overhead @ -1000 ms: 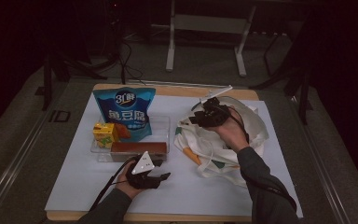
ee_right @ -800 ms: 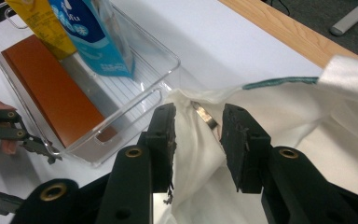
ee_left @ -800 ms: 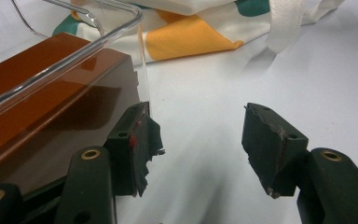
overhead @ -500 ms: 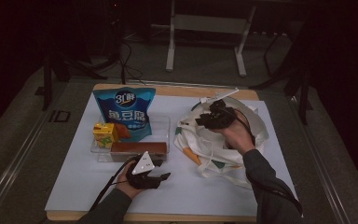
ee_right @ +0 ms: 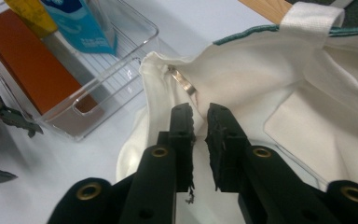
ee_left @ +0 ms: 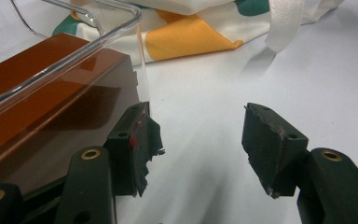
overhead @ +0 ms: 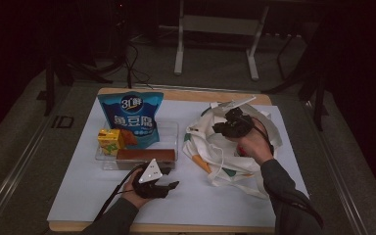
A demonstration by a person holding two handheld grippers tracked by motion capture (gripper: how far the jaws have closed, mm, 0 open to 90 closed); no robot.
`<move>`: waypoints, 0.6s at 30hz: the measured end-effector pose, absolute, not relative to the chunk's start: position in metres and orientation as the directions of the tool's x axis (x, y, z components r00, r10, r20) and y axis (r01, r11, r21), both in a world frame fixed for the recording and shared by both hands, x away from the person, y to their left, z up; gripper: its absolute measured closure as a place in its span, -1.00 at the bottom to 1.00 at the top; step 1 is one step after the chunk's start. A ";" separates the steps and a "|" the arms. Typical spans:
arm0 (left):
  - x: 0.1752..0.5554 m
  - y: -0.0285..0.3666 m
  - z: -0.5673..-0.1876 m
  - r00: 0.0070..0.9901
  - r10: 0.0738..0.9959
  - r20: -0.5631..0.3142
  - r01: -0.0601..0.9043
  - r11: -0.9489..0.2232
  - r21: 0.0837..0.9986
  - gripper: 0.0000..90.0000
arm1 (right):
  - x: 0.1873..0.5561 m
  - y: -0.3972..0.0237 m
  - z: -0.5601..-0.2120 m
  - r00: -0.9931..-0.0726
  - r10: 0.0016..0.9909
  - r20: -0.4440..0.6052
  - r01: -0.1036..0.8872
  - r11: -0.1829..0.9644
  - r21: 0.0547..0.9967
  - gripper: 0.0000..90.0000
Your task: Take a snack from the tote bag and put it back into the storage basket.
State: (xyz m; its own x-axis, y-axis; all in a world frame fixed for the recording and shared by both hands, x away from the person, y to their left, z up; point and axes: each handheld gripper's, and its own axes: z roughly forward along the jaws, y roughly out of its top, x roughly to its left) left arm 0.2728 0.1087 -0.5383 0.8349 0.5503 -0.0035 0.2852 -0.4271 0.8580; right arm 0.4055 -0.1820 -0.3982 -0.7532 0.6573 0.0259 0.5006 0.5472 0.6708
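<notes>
Closing right gripper (ee_right: pixel 199 114) jaws over tote bag (overhead: pixel 235 152) rim at table's 3 o'clock, cloth not pinched; left gripper (ee_left: pixel 196 140) released, wide, by clear tray (overhead: pixel 174 134).

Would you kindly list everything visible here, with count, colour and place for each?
Tote bag: one, white with orange and green patches, right on the table.
Clear tray: one, transparent, left of the bag.
Snack pouch: one, blue, standing in the tray.
Carton: one, yellow, tray's left end.
Box: one, brown, tray's front.
Table: one, wooden, under a white sheet.
Left gripper: black, open, beside the tray's corner.
Right gripper: black, jaws just closing on the bag's rim, narrow gap remaining.
</notes>
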 end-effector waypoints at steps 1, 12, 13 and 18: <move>0.273 0.109 -0.538 0.835 0.550 -0.003 0.285 -0.428 0.858 -0.05 | 0.406 -0.182 -0.398 -0.753 0.657 0.026 0.501 0.547 0.671 0.81; 0.273 0.108 -0.538 0.836 0.548 -0.003 0.285 -0.430 0.857 -0.05 | 0.403 -0.189 -0.402 -0.751 0.659 0.025 0.509 0.555 0.658 0.99; 0.273 0.108 -0.538 0.836 0.548 -0.002 0.284 -0.431 0.856 -0.05 | 0.402 -0.190 -0.404 -0.752 0.659 0.025 0.509 0.555 0.658 0.99; 0.273 0.108 -0.538 0.837 0.548 -0.002 0.284 -0.431 0.857 -0.05 | 0.399 -0.192 -0.406 -0.754 0.657 0.023 0.512 0.565 0.647 0.99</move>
State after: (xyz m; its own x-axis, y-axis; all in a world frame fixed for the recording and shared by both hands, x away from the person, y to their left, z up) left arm 0.2727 0.1084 -0.5384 0.8366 0.5479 -0.0017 0.2839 -0.4309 0.8566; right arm 0.3994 -0.1919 -0.4061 -0.7535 0.6570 0.0229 0.5121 0.5647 0.6472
